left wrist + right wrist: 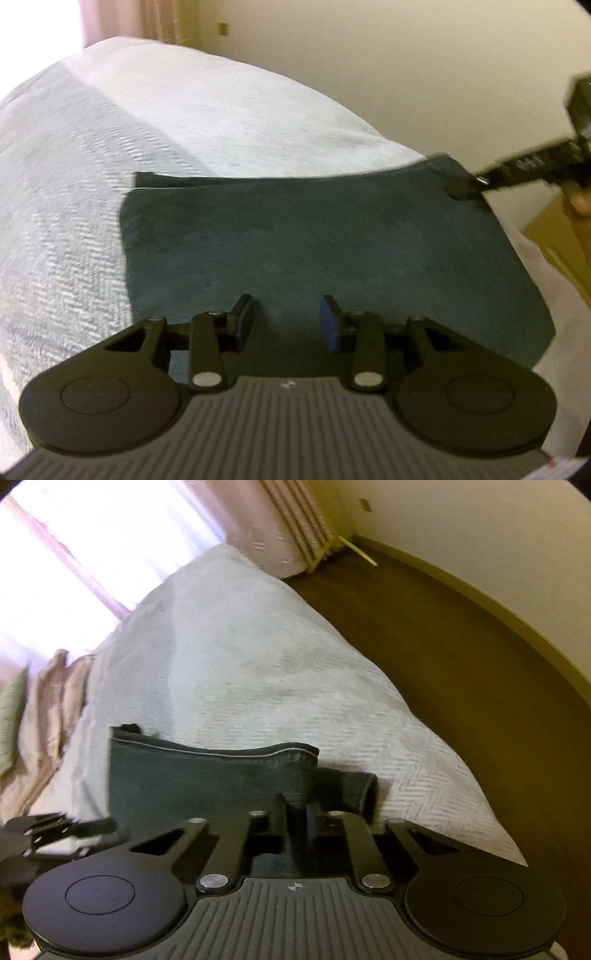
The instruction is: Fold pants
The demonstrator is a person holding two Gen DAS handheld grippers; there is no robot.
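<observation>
On the white herringbone bedspread (74,229) the dark teal pants (332,251) are lying folded into a flat rectangle near the bed's right edge. I am holding my left gripper (288,323) over the near part of the cloth, its blue-padded fingers (330,325) standing apart with nothing between them. My right gripper (297,825) is pinching a raised fold of the pants at their far right corner, beside the brown floor (461,686).
</observation>
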